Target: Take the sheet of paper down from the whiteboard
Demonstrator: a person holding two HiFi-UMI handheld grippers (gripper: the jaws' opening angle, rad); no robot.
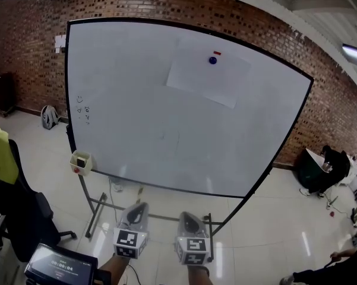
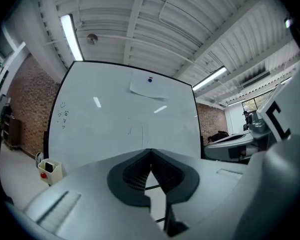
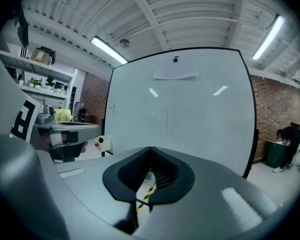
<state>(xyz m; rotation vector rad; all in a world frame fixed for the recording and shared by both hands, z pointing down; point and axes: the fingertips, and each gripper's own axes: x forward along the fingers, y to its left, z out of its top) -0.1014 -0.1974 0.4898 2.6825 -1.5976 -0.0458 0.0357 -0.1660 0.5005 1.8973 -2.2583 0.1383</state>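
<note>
Left gripper [image 1: 141, 206] and right gripper [image 1: 188, 215] both closed, empty, near, well short of whiteboard [image 1: 136, 100]. Sheet of paper [image 1: 208, 79] far, upper right, probably under 1 blue magnet [image 1: 212, 59]. Approach, open jaws, pull magnet, pinch paper edge.

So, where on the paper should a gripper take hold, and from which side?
Probably a lower corner, coming from below. The paper lies flat on the whiteboard, pinned by a blue magnet near its top edge, so the bottom edge is likeliest to lift free for a pinch.
</note>
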